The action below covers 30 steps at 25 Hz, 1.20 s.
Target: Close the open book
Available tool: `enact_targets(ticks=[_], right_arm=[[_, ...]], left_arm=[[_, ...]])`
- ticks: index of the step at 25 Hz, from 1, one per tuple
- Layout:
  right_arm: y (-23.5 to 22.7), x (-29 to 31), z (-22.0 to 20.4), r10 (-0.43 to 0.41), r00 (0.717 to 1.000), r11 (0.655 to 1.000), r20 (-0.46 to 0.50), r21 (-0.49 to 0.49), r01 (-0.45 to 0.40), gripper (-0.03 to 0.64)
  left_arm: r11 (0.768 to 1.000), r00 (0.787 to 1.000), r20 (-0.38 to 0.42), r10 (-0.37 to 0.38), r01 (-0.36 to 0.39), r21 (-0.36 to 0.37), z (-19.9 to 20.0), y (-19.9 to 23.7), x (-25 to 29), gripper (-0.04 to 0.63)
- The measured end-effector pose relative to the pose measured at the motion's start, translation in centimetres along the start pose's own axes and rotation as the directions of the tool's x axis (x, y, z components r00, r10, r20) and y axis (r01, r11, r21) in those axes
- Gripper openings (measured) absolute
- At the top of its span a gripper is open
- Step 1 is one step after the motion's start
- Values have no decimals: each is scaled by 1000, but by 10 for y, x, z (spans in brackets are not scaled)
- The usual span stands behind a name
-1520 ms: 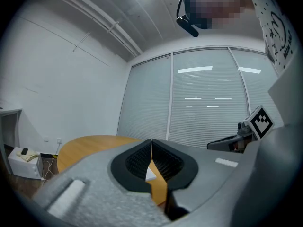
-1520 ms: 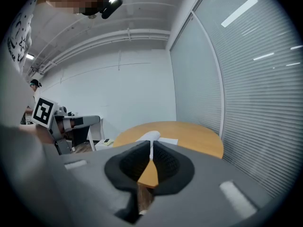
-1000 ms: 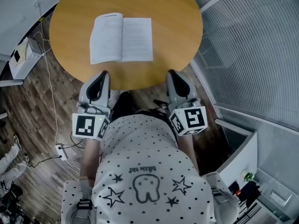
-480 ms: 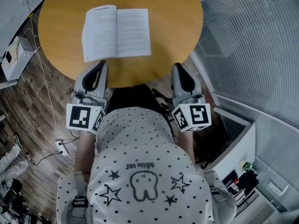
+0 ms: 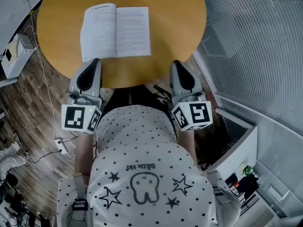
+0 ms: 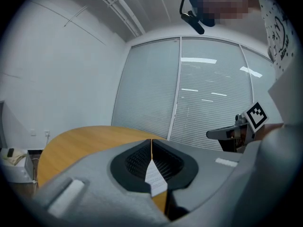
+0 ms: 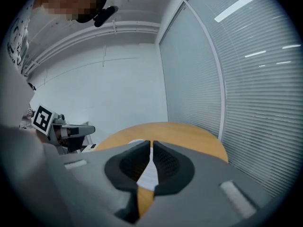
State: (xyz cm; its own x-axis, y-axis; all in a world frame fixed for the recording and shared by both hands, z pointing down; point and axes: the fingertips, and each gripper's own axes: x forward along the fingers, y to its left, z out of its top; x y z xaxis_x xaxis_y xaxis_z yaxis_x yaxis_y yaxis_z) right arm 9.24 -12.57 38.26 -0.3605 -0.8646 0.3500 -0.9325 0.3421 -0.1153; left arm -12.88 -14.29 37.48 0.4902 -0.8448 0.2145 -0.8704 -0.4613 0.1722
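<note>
White open book (image 5: pixel 116 31) lies just beyond both hand-held grippers (image 5: pixel 93 61) (image 5: pixel 176 63), shut, seemingly empty.

- Far edge of the table (image 5: pixel 180 41) runs off the head view's top
- Print on the open book (image 5: pixel 116 32), toward the table's left edge, is too small to read

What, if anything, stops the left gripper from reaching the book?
Likely nothing; it looks reachable. The left gripper sits at the edge of the table, just short of the near left corner of the book, with only bare tabletop between them. Its jaws are shut, though.
</note>
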Motion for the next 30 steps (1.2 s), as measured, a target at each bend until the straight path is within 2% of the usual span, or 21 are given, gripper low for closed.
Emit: enact_targets(ticks=[6,22,30], right_arm=[[-4,11,32,45,999,998,28,-45,-44,21],[2,4,45,92,993,993,67,-78,-86,21],[-2,2,40,77,995,994,65,-80,-72,21]], left_arm=[[998,997,49,63,-63,-19,25,6,-9,15],[989,984,100,145,-143,-26,34,13,-37,14],[986,981,102,165,-161,-45,23,17,-42,15]])
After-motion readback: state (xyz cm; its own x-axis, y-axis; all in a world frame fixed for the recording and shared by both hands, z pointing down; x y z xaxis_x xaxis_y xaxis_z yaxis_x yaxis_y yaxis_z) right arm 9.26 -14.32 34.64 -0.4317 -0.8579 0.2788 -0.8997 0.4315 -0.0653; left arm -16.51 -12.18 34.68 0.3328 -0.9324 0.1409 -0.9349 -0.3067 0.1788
